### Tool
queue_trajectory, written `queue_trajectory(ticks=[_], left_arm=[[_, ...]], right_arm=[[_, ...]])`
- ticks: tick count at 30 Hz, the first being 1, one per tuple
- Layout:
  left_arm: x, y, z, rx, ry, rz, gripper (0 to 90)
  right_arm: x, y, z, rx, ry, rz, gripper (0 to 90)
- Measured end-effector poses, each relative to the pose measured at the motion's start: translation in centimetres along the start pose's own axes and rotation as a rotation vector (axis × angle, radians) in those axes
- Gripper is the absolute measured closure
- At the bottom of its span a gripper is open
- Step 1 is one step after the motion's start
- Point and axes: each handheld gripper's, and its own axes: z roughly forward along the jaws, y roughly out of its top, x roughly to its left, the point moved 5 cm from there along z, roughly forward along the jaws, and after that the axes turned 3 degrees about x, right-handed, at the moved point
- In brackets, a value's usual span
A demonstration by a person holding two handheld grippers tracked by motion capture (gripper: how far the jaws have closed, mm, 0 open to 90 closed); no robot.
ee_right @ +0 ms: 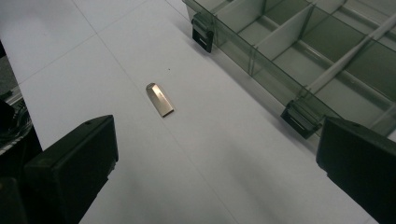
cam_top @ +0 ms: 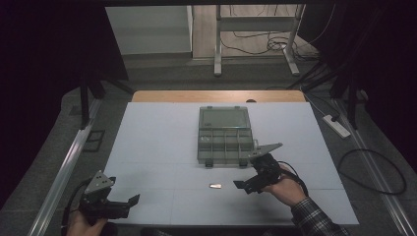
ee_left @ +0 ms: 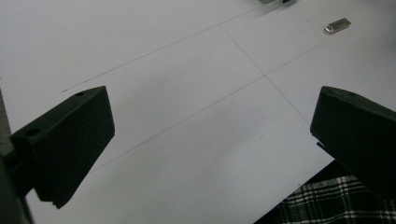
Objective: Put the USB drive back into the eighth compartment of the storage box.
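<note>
Item: small metal USB stick (cam_top: 215, 186), lying flat on the matte white desk (cam_top: 147, 147).
Slim brushed-silver bar, one end rounded; near the right tool (cam_top: 244, 185), jaws apart. Left tool (cam_top: 129, 203) well apart from it, jaws apart. Smoky clear plastic compartment box (cam_top: 223, 142), lid open, just beyond.

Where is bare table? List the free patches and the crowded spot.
Free: the white table left of the open grey compartment box, and the front strip between both tools. Crowded: just ahead of the right tool, beside the small silver metal piece and the box's latches.
</note>
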Motion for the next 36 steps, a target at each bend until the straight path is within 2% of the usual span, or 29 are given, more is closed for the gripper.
queue_trajectory(ticks=[7,13,23,28,33,36], left_arm=[[0.0,0.0,0.0,0.001,-0.002,0.003,0.0],[0.0,0.0,0.0,0.003,0.0,0.008,0.0],[-0.1,0.0,0.0,0.005,-0.002,0.012,0.0],[-0.1,0.0,0.0,0.004,-0.001,0.012,0.0],[-0.1,0.0,0.0,0.003,-0.002,0.011,0.0],[-0.1,0.0,0.0,0.002,-0.001,0.012,0.0]], right_arm=[[0.4,0.4,0.8,0.019,0.012,-0.009,0.0],[0.9,0.9,1.9,0.041,0.023,-0.039,0.0],[1.4,1.5,3.2,0.078,0.04,-0.039,0.0],[1.7,1.9,3.8,0.088,0.029,-0.077,0.0],[1.9,2.1,4.5,0.113,0.028,-0.082,0.0],[2.1,2.2,4.8,0.129,0.012,-0.083,0.0]])
